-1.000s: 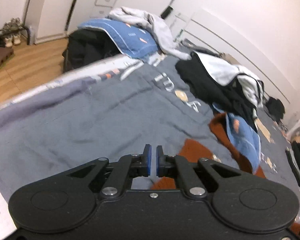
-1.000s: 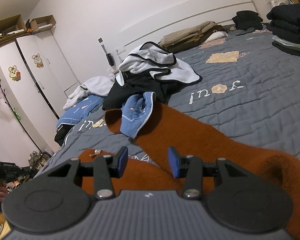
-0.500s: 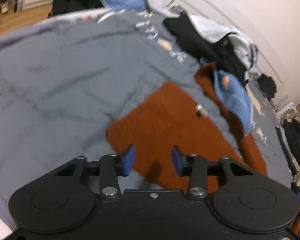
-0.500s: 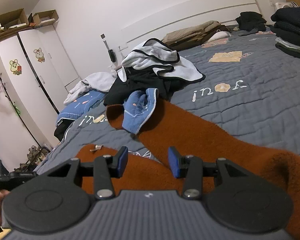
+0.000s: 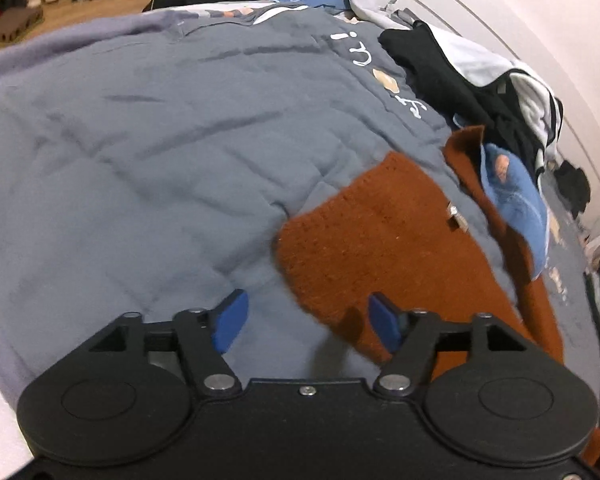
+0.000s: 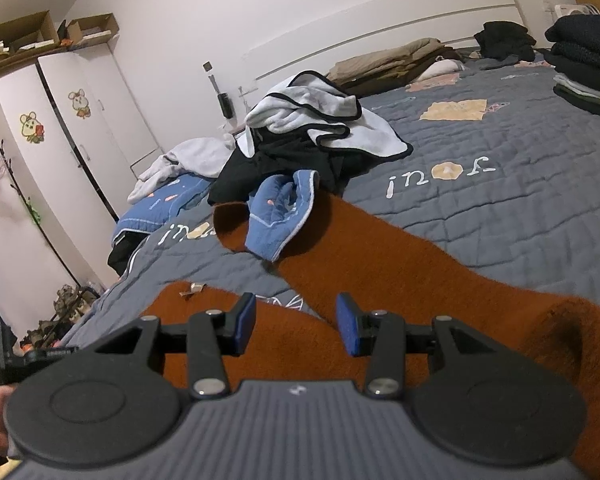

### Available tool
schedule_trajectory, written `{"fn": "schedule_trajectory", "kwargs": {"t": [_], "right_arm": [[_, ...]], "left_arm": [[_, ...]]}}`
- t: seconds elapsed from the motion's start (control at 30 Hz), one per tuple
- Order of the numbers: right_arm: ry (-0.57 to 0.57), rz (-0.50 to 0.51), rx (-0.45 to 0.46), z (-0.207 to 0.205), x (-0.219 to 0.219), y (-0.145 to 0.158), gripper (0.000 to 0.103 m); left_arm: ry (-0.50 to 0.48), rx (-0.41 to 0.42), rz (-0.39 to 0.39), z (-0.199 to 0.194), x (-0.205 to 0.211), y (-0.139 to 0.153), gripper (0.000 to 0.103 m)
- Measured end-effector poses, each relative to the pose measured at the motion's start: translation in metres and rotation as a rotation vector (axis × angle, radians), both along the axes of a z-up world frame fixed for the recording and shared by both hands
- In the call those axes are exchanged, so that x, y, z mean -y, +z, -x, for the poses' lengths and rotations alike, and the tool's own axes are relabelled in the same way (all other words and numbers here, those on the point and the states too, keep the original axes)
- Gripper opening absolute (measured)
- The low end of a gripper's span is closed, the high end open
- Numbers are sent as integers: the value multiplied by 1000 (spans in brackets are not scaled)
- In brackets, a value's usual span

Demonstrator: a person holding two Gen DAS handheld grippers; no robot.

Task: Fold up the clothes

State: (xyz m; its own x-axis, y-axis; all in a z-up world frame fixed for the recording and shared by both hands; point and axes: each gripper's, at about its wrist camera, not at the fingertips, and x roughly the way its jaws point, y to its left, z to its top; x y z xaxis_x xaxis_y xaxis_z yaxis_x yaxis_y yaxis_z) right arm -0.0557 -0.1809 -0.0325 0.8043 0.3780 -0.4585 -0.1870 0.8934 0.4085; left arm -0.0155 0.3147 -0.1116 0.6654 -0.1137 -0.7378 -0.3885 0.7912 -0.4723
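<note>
Rust-brown fleece garment sprawls limp on the bed's grey quilt; soft, light, best pinched at its near corner. Left tool and right tool gape wide, empty.

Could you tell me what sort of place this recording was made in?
Most likely a home bedroom. A wide bed with a grey quilt and white headboard fills the view, a white wardrobe stands beside it, and loose clothes lie heaped near the rust-brown garment.
</note>
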Motion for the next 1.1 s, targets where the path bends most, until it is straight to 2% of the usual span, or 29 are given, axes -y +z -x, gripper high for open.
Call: {"fn": "schedule_trajectory", "kwargs": {"t": [0.17, 0.2, 0.23, 0.27, 0.33, 0.37, 0.4, 0.47, 0.5, 0.53, 0.57, 0.6, 0.63, 0.67, 0.7, 0.87, 1.0, 1.1], "right_arm": [[9, 11, -3, 2, -3, -2, 43], [10, 12, -5, 2, -4, -2, 43], [10, 13, -8, 2, -4, -3, 43], [11, 14, -10, 2, -4, -4, 43], [13, 18, -14, 1, -4, -5, 43], [13, 20, -15, 1, -5, -5, 43], [13, 19, -17, 1, -4, -5, 43], [12, 18, -21, 0, -4, -6, 44], [11, 18, -22, 0, -4, -6, 44], [12, 19, -22, 0, -4, -7, 44], [13, 20, -22, 0, -4, -7, 44], [15, 22, -22, 0, -4, -7, 44], [16, 24, -22, 0, -5, -7, 44], [17, 24, -22, 0, -4, -7, 44], [17, 24, -22, 0, -4, -7, 44], [8, 19, -18, -1, 1, -5, 44], [-6, 0, -17, -2, 7, -4, 44], [-9, -9, -14, -4, 6, -3, 44]], "left_arm": [[-45, 8, 14, -15, 11, -1, 65], [-56, 8, 14, -18, 13, -1, 56], [-55, 1, 21, -21, 14, -3, 43], [-48, -7, 25, -23, 13, -5, 36], [-44, 2, 40, -26, 13, -9, 13], [-47, 18, 62, -27, 12, -11, 11], [-55, 32, 70, -29, 13, -10, 10], [-81, 61, 40, -33, 19, -7, 11], [-90, 54, 34, -36, 22, -8, 15], [-98, 45, 29, -38, 25, -10, 23], [-106, 36, 25, -41, 27, -12, 25], [-108, 42, 15, -41, 29, -12, 24], [-109, 49, 6, -41, 31, -12, 20], [-109, 57, -4, -42, 33, -12, 11], [-100, 72, -1, -41, 31, -9, 8], [-53, 158, -22, -31, 15, 16, 6], [-12, 188, -78, -17, -15, 45, 6], [11, 188, -149, -2, -46, 65, 6]]}}
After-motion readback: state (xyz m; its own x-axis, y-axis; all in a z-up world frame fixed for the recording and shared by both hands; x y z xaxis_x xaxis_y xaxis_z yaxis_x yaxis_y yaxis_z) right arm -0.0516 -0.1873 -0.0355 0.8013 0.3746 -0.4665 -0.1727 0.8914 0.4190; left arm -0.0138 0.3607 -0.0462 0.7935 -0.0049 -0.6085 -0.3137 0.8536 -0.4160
